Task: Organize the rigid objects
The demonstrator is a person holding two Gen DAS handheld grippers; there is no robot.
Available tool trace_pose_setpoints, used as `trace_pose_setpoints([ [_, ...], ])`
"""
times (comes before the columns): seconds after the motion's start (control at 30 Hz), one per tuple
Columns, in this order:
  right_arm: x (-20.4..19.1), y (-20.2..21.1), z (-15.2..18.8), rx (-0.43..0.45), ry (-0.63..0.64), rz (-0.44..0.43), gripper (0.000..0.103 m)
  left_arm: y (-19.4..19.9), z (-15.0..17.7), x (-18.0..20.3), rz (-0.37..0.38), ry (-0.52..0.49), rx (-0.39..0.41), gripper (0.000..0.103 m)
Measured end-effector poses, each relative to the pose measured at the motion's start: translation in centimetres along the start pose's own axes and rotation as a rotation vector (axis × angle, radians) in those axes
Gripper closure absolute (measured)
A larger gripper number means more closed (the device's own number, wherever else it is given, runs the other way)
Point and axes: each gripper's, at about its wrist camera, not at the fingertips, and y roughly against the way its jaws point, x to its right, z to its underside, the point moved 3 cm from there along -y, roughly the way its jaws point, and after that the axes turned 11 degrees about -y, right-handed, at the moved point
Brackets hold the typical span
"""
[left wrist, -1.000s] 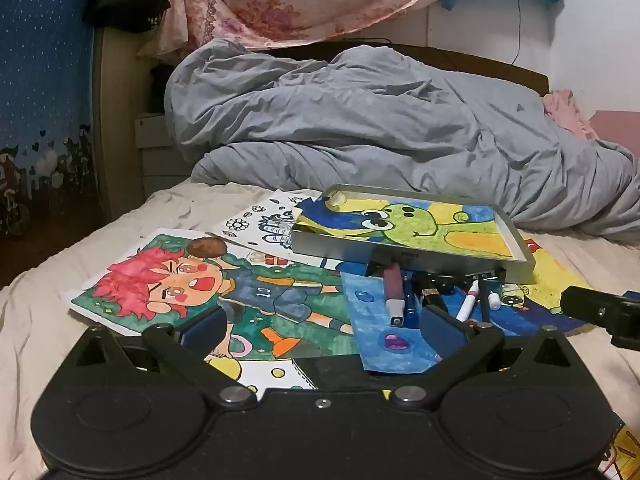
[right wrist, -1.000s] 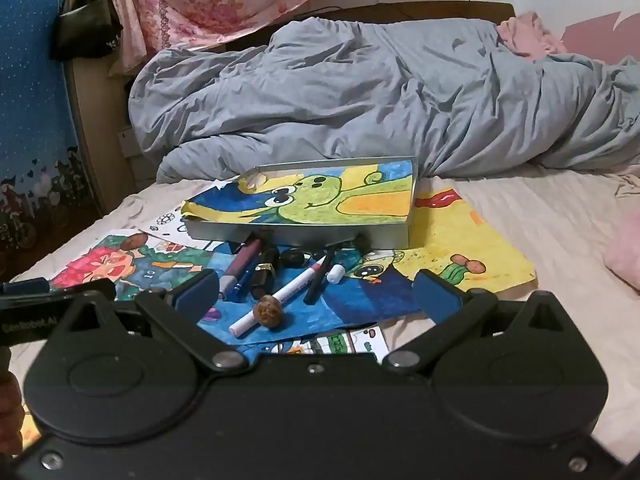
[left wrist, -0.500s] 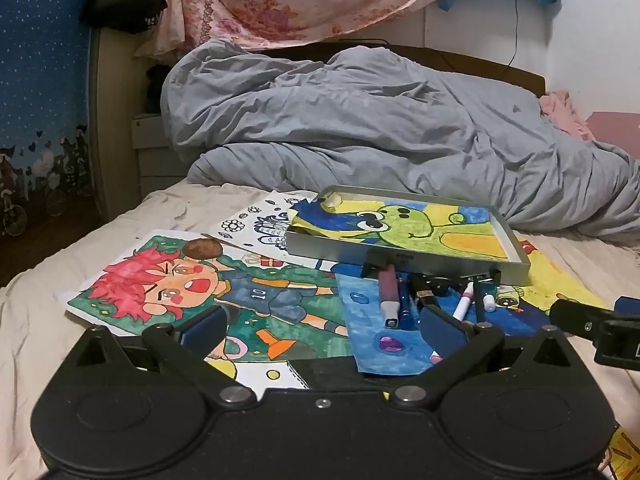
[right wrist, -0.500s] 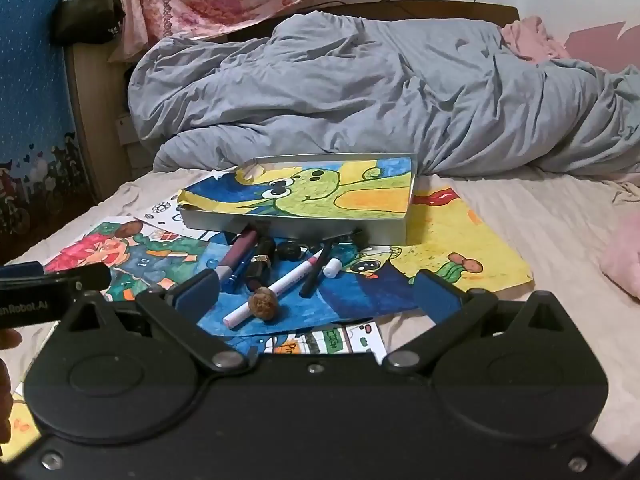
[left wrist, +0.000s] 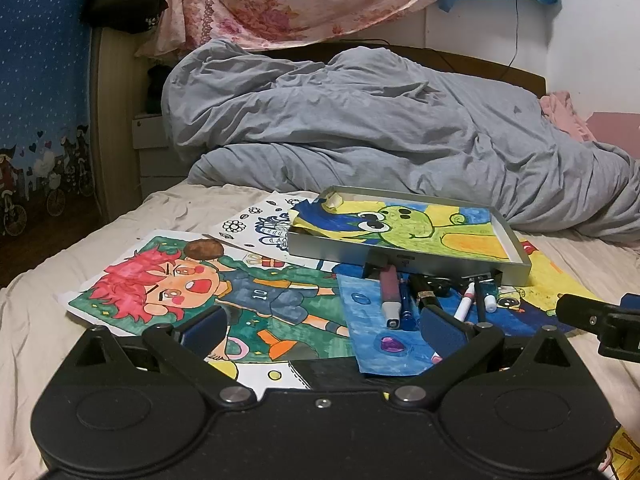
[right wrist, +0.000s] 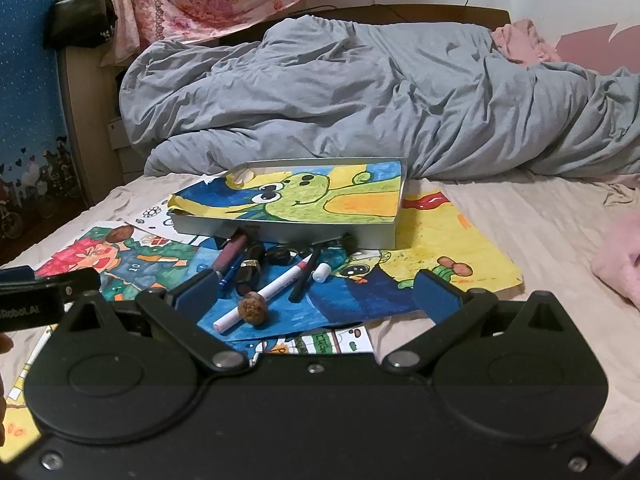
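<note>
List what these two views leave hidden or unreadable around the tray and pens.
- Left wrist view: the walnut is hidden behind the left hand-held gripper.
- Both views: the far ends of the pens run under the metal tray.
- Both views: the frog drawing covers the tray floor.
- Right wrist view: print on the white marker is too small to read.

- number "10": on the blue jersey of the red-haired cartoon figure in the coloured paper drawing (left wrist: 224,292).
- white lettering "robot.ai", start cut off: on the black plastic gripper body (right wrist: 36,300) at the left edge, right wrist view.
</note>
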Motion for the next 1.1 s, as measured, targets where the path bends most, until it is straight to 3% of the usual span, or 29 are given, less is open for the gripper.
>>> trace_pose_setpoints([
  [1.1, 0.02, -0.22, 0.02, -0.005, 0.002, 0.007, 0.000, 0.06, -0.01, 0.08, -0.001, -0.001, 0.002, 0.001],
])
